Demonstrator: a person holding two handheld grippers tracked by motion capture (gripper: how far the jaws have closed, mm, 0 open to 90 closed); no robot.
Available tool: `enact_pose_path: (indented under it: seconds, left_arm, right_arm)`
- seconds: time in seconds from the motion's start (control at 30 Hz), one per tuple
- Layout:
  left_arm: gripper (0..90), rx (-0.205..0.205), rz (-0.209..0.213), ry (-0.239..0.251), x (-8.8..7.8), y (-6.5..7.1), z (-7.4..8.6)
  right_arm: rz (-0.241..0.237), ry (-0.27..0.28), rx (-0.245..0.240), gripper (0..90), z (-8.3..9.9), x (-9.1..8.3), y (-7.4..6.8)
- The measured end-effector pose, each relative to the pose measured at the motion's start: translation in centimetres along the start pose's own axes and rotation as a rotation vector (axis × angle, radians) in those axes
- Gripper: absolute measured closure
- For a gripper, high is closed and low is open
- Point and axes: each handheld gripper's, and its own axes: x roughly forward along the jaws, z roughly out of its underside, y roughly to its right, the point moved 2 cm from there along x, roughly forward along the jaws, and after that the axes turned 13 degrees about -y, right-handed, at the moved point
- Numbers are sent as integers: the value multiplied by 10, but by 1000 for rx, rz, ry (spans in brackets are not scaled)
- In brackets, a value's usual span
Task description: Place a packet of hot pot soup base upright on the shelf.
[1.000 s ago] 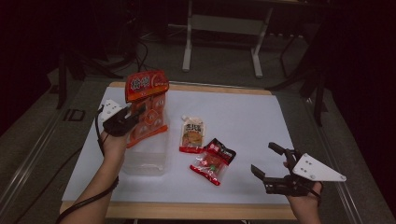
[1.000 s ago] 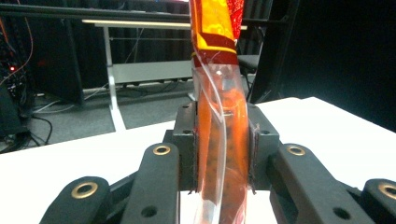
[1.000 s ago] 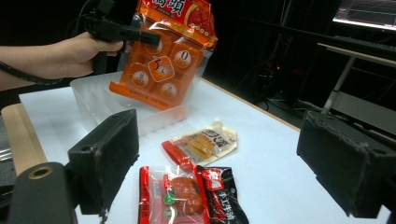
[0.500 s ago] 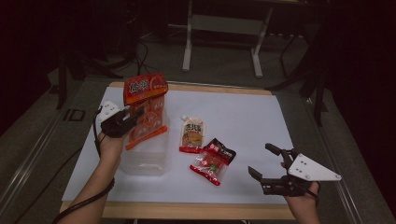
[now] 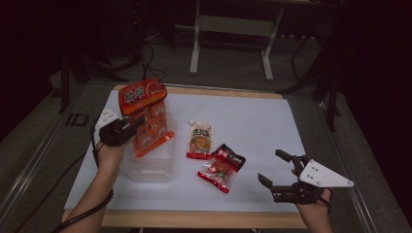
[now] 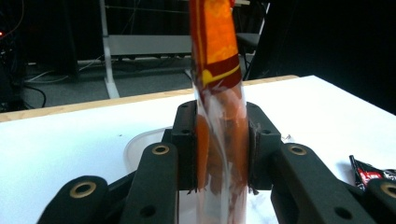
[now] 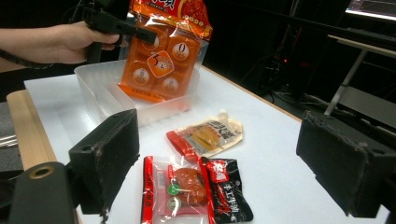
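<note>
Left gripper (image 5: pixel 127 127): fingers (image 6: pixel 191 140) clamped on orange bag (image 5: pixel 148 116), held upright, lower end inside clear tub (image 5: pixel 150 167) at worktop's (image 5: pixel 262 121) left. Right gripper (image 5: pixel 279 170): fingers wide apart, holding nothing, near front right corner. Tan pouch (image 5: pixel 199 141) and red-black packet (image 5: pixel 221 167) lie mid-worktop, just touching.

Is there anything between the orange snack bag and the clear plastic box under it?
Nothing visible. The orange snack bag, clamped in the left hand-held gripper, hangs with its lower end already inside the clear plastic box.
</note>
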Motion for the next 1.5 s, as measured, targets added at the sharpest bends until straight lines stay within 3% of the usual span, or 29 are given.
enact_pose_path:
  seconds: [0.13,0.27,0.37,0.57,0.7,0.73,0.87,0.93,1.27,1.5]
  left_arm:
    - [667,18,-17,3,-2,-5,8]
    - [625,-1,-19,9,-3,-9,14]
    - [572,-8,-9,4,-3,-8,16]
    - [427,-3,-48,-1,-7,-6,18]
    - [260,-27,-40,9,-15,-4,17]
    - [184,-37,-36,8,-16,-4,16]
    - [29,-51,-26,-32,-21,-1,17]
    - [18,-54,-11,-31,-26,2,17]
    - [17,-24,-45,6,-60,15,19]
    - [17,-9,-36,24,-80,29,25]
  right_arm:
    - [-3,-3,1,131,0,1,-1]
    - [-10,-8,0,131,1,4,-2]
    - [-13,-13,-2,131,2,5,-2]
    - [-10,-10,-1,131,2,5,-2]
    - [-8,-9,1,131,3,5,-1]
    - [-7,-8,1,131,3,5,-1]
    - [-7,-9,-1,132,3,5,-2]
    - [-8,-8,-3,131,3,5,-2]
    - [-2,-3,-6,131,2,4,-2]
    - [0,-5,-14,133,2,7,-3]
